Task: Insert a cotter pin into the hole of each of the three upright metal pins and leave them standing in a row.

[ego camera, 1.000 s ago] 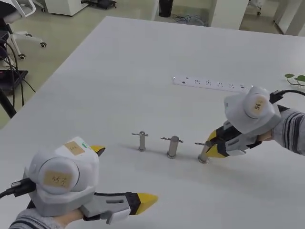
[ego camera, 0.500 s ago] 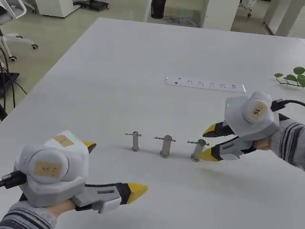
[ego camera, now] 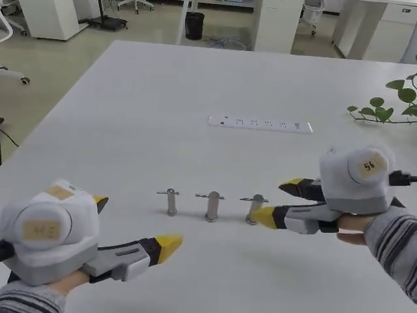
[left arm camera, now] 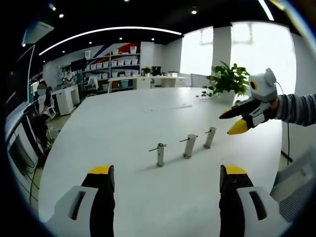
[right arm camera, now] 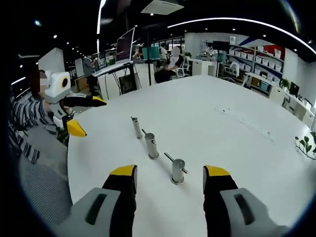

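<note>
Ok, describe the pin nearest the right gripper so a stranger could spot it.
On the white table, nearer the person than the power strip, three short metal pins stand in a row. Take the end pin beside the open right gripper; its two neighbours stand farther toward the left gripper.

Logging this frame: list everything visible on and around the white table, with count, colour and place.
upright metal pins: three, silver, in a row at the table's near middle
thin cotter pins: three, silver, one crosswise near each pin's top
long power strip: one, white, beyond the row
leafy plant: one, green, table's right edge
large table: one, white
waste bin: one, black, floor beyond the table
left gripper: one, white-grey with yellow tips, near left, jaws open
right gripper: one, same colours, beside the right-hand pin, jaws open
striped sleeves: two, grey, bottom corners
</note>
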### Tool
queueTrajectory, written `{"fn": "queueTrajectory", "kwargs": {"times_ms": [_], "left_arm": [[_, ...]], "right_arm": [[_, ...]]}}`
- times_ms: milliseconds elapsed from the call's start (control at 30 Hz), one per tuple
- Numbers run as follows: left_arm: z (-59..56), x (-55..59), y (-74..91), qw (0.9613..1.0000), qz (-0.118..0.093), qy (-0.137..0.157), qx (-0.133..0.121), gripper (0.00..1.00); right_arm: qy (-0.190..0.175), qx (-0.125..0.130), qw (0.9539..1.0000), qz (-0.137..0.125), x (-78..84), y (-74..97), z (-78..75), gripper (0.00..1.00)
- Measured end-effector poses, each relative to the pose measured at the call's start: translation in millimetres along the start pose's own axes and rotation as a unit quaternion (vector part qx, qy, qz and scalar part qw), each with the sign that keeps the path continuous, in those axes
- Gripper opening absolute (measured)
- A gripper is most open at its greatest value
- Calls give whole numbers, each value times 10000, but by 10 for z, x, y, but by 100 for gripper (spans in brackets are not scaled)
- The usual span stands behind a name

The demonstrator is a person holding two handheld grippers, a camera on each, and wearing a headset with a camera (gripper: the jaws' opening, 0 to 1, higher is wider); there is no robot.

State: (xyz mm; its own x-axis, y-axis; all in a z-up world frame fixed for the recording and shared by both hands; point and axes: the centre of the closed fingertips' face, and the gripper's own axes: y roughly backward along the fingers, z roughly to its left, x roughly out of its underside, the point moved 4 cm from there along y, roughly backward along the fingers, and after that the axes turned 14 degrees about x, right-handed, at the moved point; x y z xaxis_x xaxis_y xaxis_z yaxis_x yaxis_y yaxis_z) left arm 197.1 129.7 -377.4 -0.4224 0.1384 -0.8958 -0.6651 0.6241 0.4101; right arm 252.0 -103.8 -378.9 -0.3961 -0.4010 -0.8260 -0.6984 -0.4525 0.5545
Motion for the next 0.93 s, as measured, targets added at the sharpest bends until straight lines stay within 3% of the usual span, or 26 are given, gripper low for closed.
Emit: {"fn": "queueTrajectory", "kwargs": {"times_ms": [167,267,467,633,800,933], "left_arm": [[1,-53,14,9999,-135,27,-25,86],[-7,-46,20,9999,-93,22,-64,85],[-5,-9,5,9999,-56,94,-90,85],[-8,-38,4,9994,-254,235,-44,86],[-11,-17,-15,9999,-47,106,-26,87],[-33,-24,-15,10000,-12,47,-28,87]], "right_arm": [[-211,221,9995,-76,49,75,33,57],[-568,429,9973,-163,49,130,43,57],[-696,489,9962,-181,100,200,155,58],[-788,581,9950,-200,156,231,214,59],[-823,642,9944,-179,173,231,192,59],[-883,658,9937,-197,175,254,159,59]]}}
